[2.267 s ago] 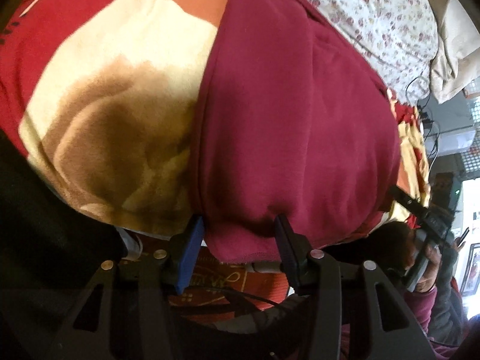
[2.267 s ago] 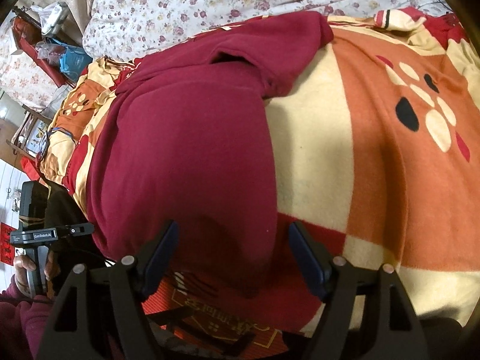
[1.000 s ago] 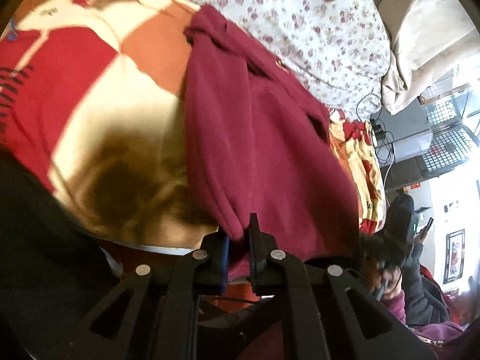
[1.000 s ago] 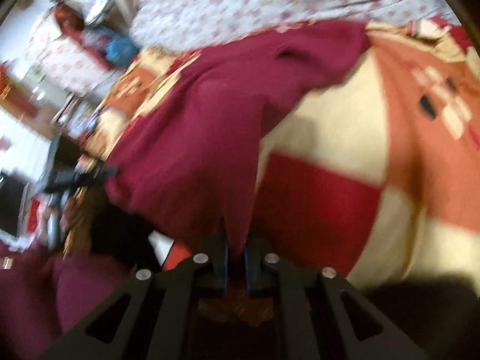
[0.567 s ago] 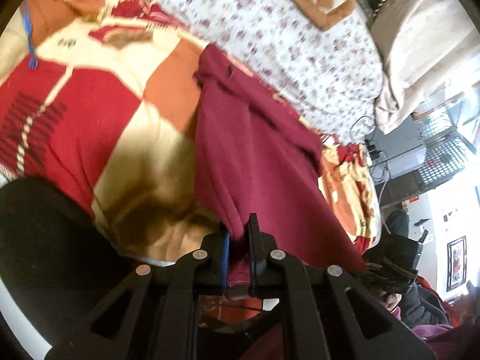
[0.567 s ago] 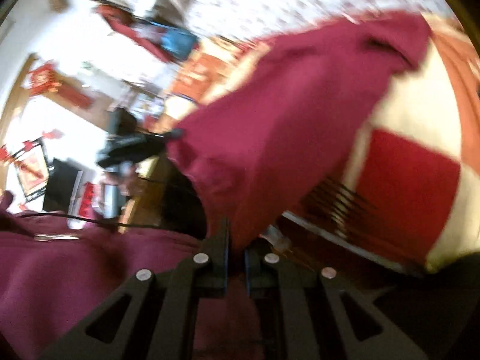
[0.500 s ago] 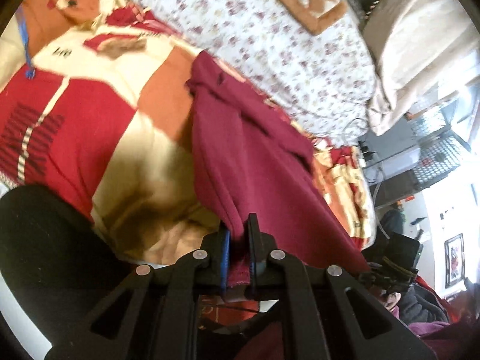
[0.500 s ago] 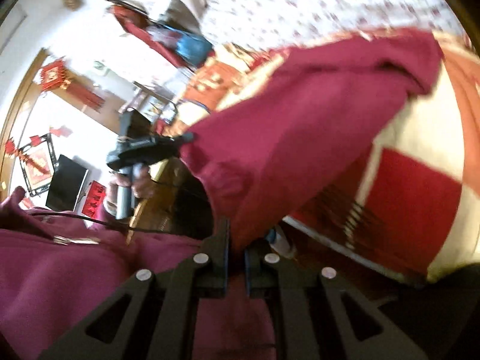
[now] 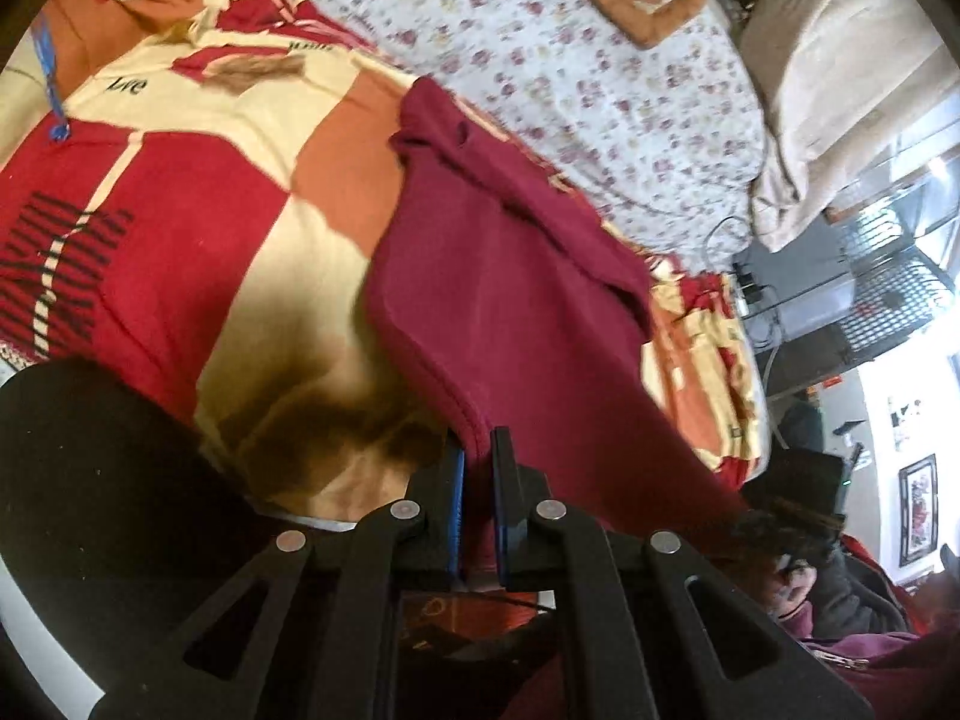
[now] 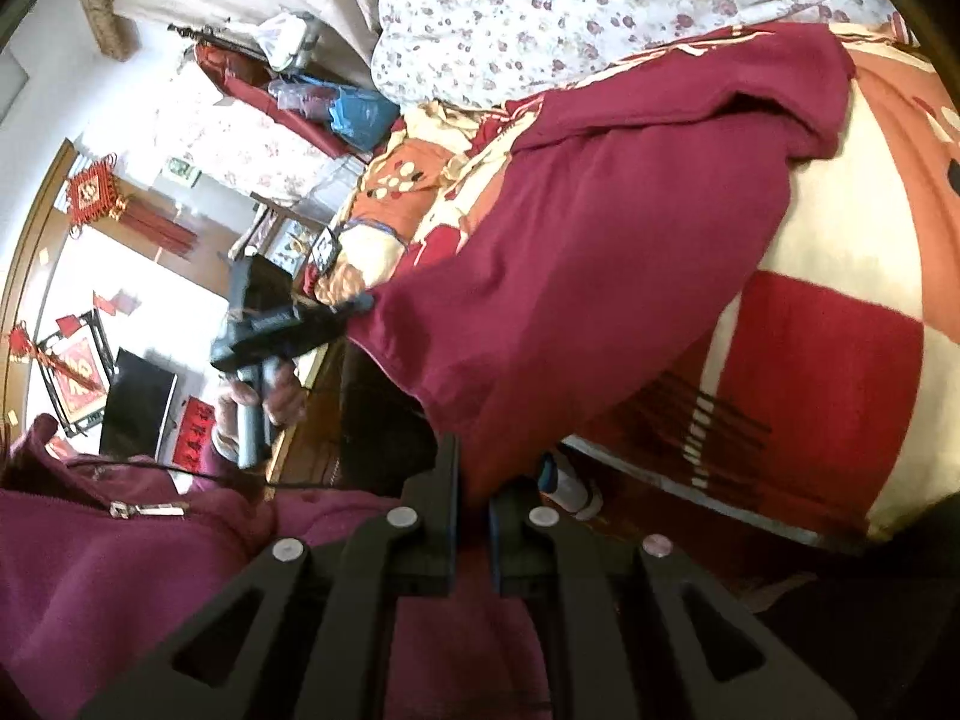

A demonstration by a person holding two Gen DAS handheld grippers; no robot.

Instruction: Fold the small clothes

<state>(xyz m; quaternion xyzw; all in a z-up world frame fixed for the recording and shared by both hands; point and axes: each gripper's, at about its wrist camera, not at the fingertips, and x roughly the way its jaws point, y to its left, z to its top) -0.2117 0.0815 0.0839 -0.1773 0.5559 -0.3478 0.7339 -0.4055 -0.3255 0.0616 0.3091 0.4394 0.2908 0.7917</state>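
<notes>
A maroon garment (image 9: pixel 510 276) lies on a patchwork blanket (image 9: pixel 198 240) on a bed, its near hem lifted off the blanket. My left gripper (image 9: pixel 477 450) is shut on one corner of that hem. My right gripper (image 10: pixel 474 468) is shut on the other corner of the garment (image 10: pixel 600 276). The far end of the garment still rests on the blanket by the floral quilt. In the right wrist view the left gripper (image 10: pixel 354 303) shows pinching the hem at the left.
A floral quilt (image 9: pixel 570 60) and a beige pillow (image 9: pixel 840 90) lie at the far side of the bed. The blanket's near edge (image 10: pixel 750 510) drops to the floor. Furniture and a wire rack (image 9: pixel 888 276) stand beside the bed.
Both grippers went from open around the hem to shut on it. They then lifted the hem up and back off the blanket, so more of the bed and room shows.
</notes>
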